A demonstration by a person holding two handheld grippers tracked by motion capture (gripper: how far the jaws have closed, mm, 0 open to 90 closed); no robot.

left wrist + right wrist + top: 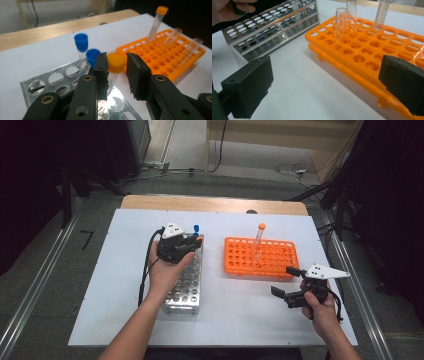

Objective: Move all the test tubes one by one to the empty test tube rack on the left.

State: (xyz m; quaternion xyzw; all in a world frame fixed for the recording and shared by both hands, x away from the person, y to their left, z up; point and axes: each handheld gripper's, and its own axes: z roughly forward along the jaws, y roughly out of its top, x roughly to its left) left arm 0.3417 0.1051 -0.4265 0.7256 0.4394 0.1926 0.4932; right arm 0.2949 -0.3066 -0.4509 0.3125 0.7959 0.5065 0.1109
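Left tool jaws apart around orange-capped tube over metal rack; right tool jaws wide apart beside orange rack

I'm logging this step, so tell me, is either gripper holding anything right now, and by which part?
Nothing is clamped. The left gripper is open around the orange-capped tube in the metal rack, bracketing it just below the cap. The right gripper is open and empty.
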